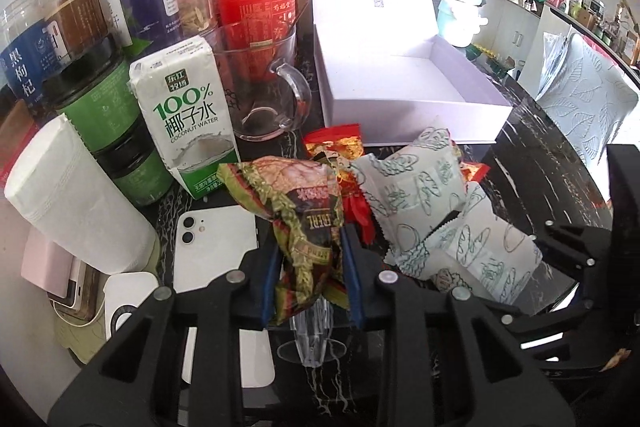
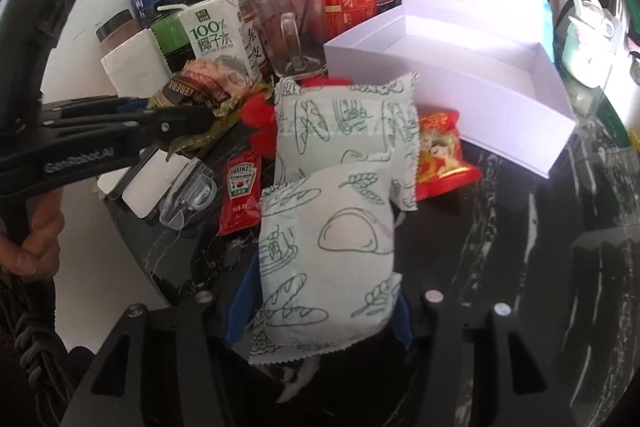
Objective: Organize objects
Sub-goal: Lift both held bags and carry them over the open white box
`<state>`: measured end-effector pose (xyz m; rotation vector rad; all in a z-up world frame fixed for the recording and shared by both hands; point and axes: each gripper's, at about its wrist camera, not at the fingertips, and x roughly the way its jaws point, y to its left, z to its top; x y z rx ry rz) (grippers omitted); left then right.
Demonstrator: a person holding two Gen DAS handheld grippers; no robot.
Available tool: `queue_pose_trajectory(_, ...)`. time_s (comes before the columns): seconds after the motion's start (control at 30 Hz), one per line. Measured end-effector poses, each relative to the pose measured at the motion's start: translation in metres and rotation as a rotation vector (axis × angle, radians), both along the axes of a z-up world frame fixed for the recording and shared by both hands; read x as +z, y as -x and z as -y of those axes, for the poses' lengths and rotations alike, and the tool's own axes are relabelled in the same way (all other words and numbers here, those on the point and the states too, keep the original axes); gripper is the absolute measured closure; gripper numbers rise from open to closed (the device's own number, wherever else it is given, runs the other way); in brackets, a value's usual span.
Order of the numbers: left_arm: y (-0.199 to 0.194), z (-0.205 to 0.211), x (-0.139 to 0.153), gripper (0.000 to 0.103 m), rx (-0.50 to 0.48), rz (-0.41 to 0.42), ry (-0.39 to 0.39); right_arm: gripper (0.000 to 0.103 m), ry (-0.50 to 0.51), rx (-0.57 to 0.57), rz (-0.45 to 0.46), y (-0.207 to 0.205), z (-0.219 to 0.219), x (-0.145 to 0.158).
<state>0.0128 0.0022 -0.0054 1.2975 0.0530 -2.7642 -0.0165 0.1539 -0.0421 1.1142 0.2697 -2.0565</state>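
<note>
My left gripper (image 1: 312, 267) is shut on a crumpled green and brown snack packet (image 1: 300, 203), its blue pads pressing both sides. The right wrist view shows that gripper (image 2: 192, 119) from the side, with the packet (image 2: 200, 87) at its tip. My right gripper (image 2: 324, 307) is shut on a white packet printed with bread drawings (image 2: 328, 259). A second white packet (image 2: 344, 123) lies just beyond it. An open white box (image 2: 460, 95) stands behind the packets with its lid raised. In the left wrist view the right gripper (image 1: 560, 247) reaches in from the right.
A red snack packet (image 2: 440, 155) and a ketchup sachet (image 2: 240, 191) lie on the black marble table (image 2: 520, 227). Behind stand a coconut water carton (image 1: 184, 115), a glass mug (image 1: 260, 87), a red canister (image 1: 256, 11) and several jars. A tissue roll (image 1: 72, 195) and a white phone (image 1: 216, 247) are at left.
</note>
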Motion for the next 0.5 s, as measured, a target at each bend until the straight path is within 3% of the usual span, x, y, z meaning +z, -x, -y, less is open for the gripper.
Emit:
queue_pose_trajectory(0.17, -0.004, -0.006, 0.008, 0.076, -0.011, -0.015, 0.014, 0.054, 0.021, 0.004, -0.011, -0.004, -0.005, 0.001)
queue_pose_trajectory(0.5, -0.004, -0.029, 0.025, 0.076, -0.057, -0.046, 0.037, 0.056, 0.058, -0.035, -0.056, -0.010, -0.024, 0.026)
